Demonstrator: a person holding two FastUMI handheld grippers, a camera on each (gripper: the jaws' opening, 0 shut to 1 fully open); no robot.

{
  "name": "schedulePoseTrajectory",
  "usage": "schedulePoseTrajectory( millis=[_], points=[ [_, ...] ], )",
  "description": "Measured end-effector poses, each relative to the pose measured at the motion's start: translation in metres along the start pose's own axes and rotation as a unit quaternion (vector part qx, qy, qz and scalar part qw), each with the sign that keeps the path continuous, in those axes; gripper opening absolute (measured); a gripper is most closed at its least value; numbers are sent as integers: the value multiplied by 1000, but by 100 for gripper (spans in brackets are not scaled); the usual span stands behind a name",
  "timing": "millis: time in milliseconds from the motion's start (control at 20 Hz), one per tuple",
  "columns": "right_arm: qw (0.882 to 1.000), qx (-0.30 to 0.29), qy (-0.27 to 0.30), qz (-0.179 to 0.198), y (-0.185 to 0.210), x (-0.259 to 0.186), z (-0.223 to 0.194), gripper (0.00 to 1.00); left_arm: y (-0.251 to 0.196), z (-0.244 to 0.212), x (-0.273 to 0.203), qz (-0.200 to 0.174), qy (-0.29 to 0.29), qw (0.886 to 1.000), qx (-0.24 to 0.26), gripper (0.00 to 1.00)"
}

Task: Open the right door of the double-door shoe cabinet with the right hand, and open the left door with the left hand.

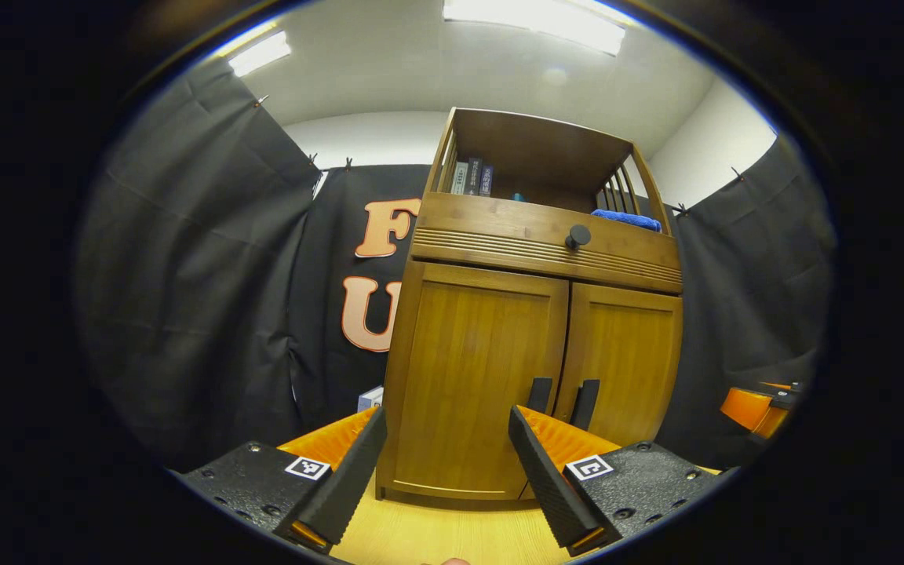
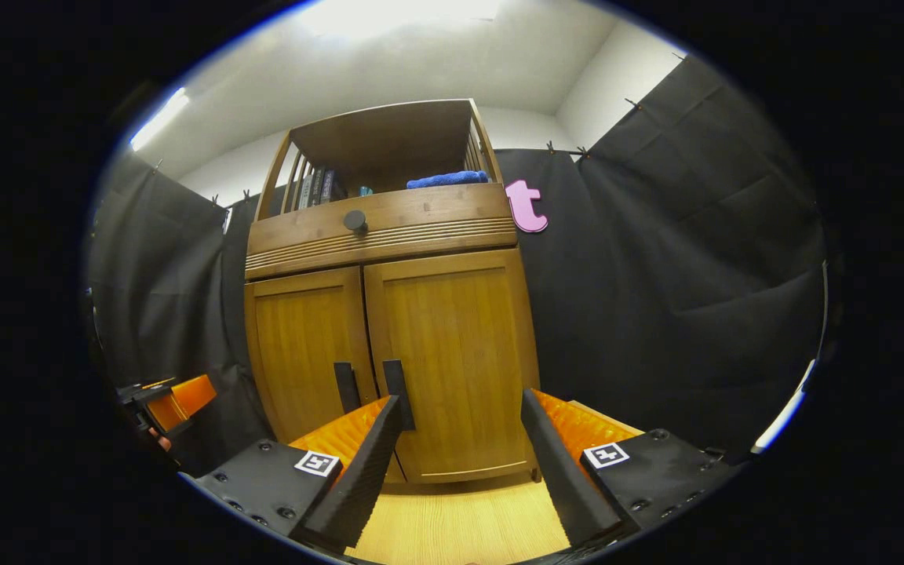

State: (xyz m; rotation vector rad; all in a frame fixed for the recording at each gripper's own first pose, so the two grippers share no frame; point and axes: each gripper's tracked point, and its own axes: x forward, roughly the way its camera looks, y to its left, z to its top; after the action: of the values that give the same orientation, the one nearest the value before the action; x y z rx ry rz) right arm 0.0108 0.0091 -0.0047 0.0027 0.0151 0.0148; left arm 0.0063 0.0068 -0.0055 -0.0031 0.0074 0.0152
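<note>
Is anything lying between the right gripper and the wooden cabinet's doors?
No. In the right gripper view, just bare light wooden floor lies between the open right gripper and the closed right door.

right gripper (image 2: 460, 428) hangs with fingers spread before the shoe cabinet (image 2: 389, 314), both doors closed.

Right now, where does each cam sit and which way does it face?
Left gripper view: rides the left gripper, low, looking up at the shoe cabinet, mostly its left door; own open fingers at bottom.
Right gripper view: rides the right gripper, low, facing the right door; own open fingers at bottom.
Shared: both closed doors, the drawer knob, the blue cloth.
</note>
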Motion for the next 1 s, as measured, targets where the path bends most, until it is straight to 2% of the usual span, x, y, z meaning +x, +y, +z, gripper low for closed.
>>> schedulePoseTrajectory(
  millis=[650,700,900,1000],
  points=[
    [1000,-5,-5,5,7,4,3,89,8,-3,4,10,-3,1000,-1,98],
    [1000,-4,-10,4,7,4,6,97,8,-3,4,10,-3,1000,-1,98],
    [1000,-11,-12,10,11,12,8,98,9,-3,6,12,-5,1000,-3,98],
    [999,-17,-22,17,16,21,14,97,8,-1,7,13,-7,1000,-3,94]
  ],
)
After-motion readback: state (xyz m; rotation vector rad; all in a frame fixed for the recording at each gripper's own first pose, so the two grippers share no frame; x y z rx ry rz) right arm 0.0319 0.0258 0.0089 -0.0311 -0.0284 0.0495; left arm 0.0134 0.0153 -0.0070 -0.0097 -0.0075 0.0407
